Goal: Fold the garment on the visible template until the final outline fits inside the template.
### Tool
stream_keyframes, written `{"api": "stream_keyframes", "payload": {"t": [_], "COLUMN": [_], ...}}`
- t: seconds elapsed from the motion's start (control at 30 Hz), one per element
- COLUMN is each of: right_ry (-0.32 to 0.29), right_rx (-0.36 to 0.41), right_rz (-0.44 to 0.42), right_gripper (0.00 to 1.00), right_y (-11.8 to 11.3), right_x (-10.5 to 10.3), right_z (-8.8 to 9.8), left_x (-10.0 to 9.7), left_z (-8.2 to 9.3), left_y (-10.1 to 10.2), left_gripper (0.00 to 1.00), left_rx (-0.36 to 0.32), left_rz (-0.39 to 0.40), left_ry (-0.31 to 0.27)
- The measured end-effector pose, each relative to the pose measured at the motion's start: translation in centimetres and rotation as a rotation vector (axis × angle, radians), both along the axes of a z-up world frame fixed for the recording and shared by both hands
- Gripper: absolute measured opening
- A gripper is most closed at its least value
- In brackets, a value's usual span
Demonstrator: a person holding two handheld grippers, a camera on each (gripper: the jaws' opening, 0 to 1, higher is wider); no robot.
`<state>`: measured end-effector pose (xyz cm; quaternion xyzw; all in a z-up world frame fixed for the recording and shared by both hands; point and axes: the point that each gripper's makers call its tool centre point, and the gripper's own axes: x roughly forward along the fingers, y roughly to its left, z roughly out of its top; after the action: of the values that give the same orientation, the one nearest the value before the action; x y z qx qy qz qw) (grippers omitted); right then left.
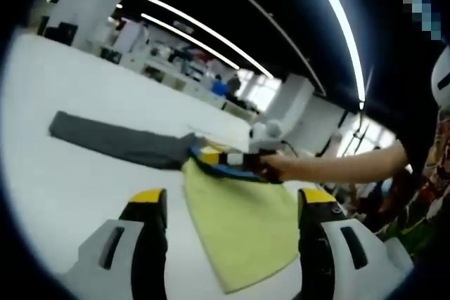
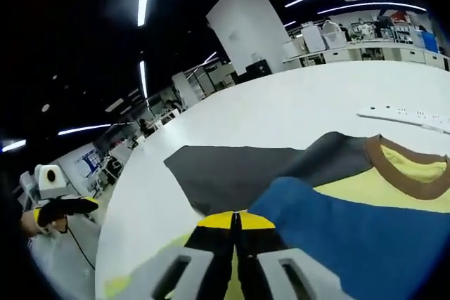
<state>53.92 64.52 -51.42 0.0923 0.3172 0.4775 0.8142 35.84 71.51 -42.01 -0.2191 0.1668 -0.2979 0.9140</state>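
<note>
We're mid-fold. The garment (image 1: 239, 223) lies on the white table (image 1: 84, 103): pale yellow body nearest in the left gripper view, a grey sleeve (image 1: 119, 142) stretched out flat to the left, a blue band with a brown-edged collar at the far end. The template isn't something we can pick out in either view; only white surface shows around the cloth.

Right gripper (image 2: 237, 224): jaws pressed together, yellow tips touching, with cloth right at the tips. In the right gripper view the blue band (image 2: 365, 244) and grey sleeve sit just ahead of the tips. In the left gripper view the right gripper (image 1: 246, 159) is held by a hand at the collar end, where the blue edge looks lifted off the table. We read that as a pinch on the garment's upper edge, held up to carry the fold over.

Left gripper (image 1: 232, 205): jaws wide apart, straddling the yellow body from above, touching nothing we can see. It looks parked over the lower part, ready to pin or catch the hem.

The sleeve is spread flat, likely so it folds in cleanly. A white power strip (image 2: 408, 119) lies beyond the collar.
</note>
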Motion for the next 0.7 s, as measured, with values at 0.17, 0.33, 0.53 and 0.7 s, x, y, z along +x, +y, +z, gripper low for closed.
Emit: {"api": "stream_keyframes", "payload": {"t": [0.17,0.33,0.53,0.7], "right_ry": [-0.037,-0.06,-0.036,-0.057], "right_rx": [0.009,0.049,0.135,0.13], "right_rz": [-0.02,-0.036,-0.076,-0.091], "right_gripper": [0.0,0.03,0.33,0.41], "right_y": [0.4,0.1,-1.5,-4.1], "right_x": [0.2,0.4,-0.2,-0.7], "right_z": [0.4,1.7,3.9,4.7], "left_x": [0.0,0.0,0.0,0.0], "left_z": [-0.1,-0.1,-0.2,-0.2], "left_y": [0.0,0.0,-0.2,-0.2], "left_gripper": [0.72,0.72,0.72,0.73], "left_rx": [0.004,0.005,0.009,0.01], "left_rz": [-0.002,-0.002,-0.009,-0.011], "left_ry": [0.002,0.002,0.005,0.006]}}
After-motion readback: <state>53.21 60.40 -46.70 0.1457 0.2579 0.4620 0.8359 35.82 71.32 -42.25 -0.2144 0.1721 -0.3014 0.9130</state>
